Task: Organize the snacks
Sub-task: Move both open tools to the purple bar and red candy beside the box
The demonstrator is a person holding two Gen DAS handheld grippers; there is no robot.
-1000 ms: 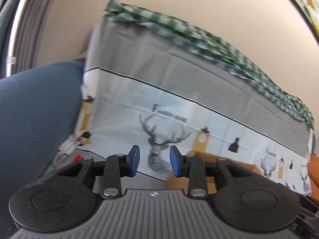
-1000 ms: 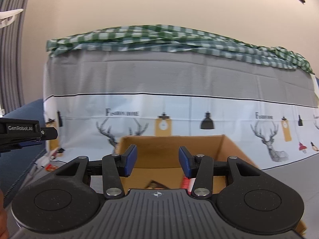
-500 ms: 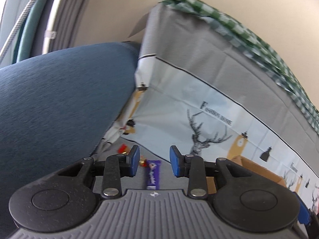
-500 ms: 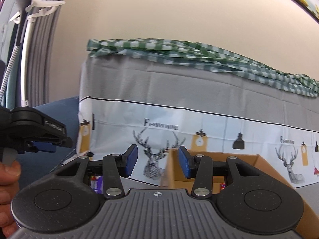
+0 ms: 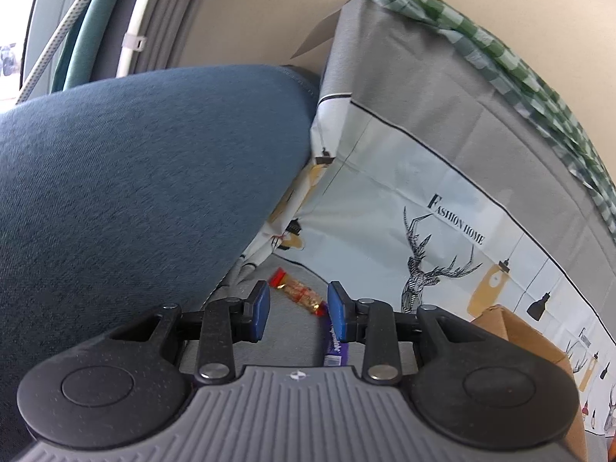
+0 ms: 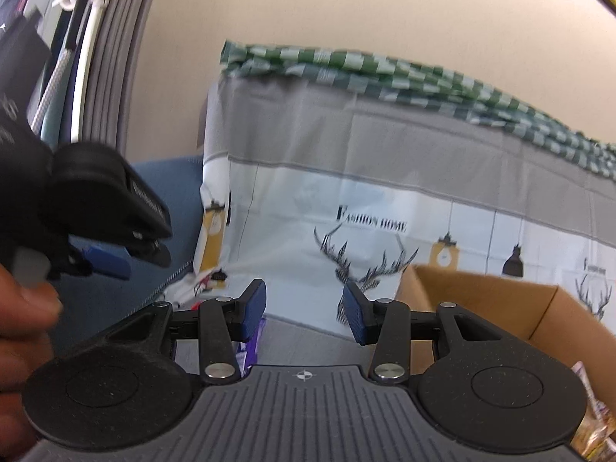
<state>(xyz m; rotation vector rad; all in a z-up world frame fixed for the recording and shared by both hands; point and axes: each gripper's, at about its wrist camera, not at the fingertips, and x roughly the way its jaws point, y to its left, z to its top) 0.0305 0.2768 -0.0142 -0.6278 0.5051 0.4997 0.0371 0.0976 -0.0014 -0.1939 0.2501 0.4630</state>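
With both tools empty and parted, the left tool (image 5: 296, 310) should settle squarely over the purple rectangular foil-wrapped chocolate bar (image 5: 334, 342) lying, seemingly flat, at its five o'clock before clenching.

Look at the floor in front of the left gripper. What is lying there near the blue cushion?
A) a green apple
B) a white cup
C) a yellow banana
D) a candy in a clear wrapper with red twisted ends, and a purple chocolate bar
D: the left wrist view shows the red-ended candy in a clear wrapper on the grey floor, with the purple chocolate bar right beside it.
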